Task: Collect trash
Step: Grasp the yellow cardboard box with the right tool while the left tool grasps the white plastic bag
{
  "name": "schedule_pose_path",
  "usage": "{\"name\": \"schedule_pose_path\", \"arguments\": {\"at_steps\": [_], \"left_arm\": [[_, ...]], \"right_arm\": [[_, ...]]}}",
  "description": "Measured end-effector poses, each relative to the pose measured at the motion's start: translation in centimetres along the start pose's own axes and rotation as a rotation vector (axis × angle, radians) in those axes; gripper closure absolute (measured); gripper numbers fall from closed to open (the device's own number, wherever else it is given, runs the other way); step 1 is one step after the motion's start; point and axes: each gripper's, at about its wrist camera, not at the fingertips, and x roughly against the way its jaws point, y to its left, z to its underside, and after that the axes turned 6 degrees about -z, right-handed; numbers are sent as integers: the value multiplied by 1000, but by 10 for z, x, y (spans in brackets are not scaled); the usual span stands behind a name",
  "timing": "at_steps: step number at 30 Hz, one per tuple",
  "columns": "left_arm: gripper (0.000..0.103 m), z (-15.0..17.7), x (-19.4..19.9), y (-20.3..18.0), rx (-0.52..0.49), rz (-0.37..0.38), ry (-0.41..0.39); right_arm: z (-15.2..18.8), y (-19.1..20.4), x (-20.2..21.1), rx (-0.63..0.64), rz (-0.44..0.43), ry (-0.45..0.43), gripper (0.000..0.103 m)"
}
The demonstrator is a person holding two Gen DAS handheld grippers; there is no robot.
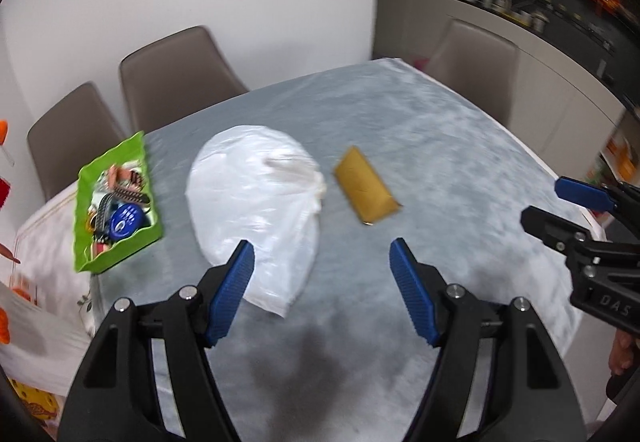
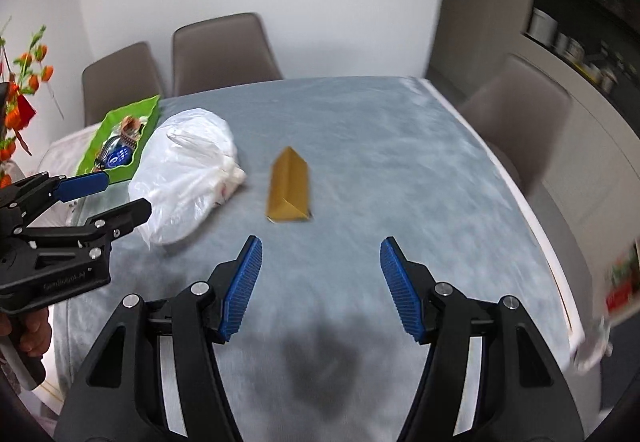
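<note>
A white plastic bag (image 1: 256,210) (image 2: 188,182) lies crumpled on the grey-blue tablecloth (image 1: 440,162) (image 2: 400,162). To its right lies a flat golden-brown triangular cardboard box (image 1: 366,188) (image 2: 289,188). My left gripper (image 1: 322,256) hovers open over the near end of the bag, nothing between its blue pads. My right gripper (image 2: 321,252) hangs open in front of the box, apart from it and holding nothing. Each gripper shows at the side of the other's view, the right gripper (image 1: 560,206) and the left gripper (image 2: 124,194).
A green tray (image 1: 86,242) (image 2: 150,108) holding a blue lid and small items sits left of the bag. Taupe chairs (image 1: 176,78) (image 2: 224,50) stand along the far side and at the right. Orange flowers (image 2: 24,82) stand at the left. A kitchen counter (image 1: 560,54) runs at right.
</note>
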Motion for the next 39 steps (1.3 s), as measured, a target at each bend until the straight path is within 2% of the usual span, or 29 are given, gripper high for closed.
{"name": "schedule_pose_path", "arguments": {"at_steps": [6, 12, 16, 21, 29, 31, 33, 35, 36, 39], "left_arm": [[33, -8, -40, 19, 75, -71, 37], [33, -7, -82, 28, 115, -108, 96], [23, -2, -99, 29, 109, -157, 106], [20, 0, -113, 29, 81, -201, 98], [19, 1, -127, 34, 80, -239, 81], [19, 2, -128, 36, 87, -237, 73], [19, 2, -128, 36, 88, -238, 65], [25, 3, -127, 36, 90, -238, 57], [34, 3, -125, 37, 92, -245, 54], [49, 0, -119, 41, 111, -220, 52]], "right_arm": [[-39, 5, -76, 92, -45, 42, 42], [-50, -2, -148, 108, -75, 113, 42], [-49, -5, -183, 106, -92, 161, 42], [-41, -1, -212, 110, -115, 207, 40], [-33, 9, -225, 119, -146, 243, 40], [-33, 10, -225, 122, -152, 245, 45], [-32, 12, -225, 123, -161, 244, 46], [-32, 12, -224, 124, -170, 240, 46], [-32, 13, -222, 125, -174, 237, 47], [-33, 14, -215, 124, -181, 221, 47]]}}
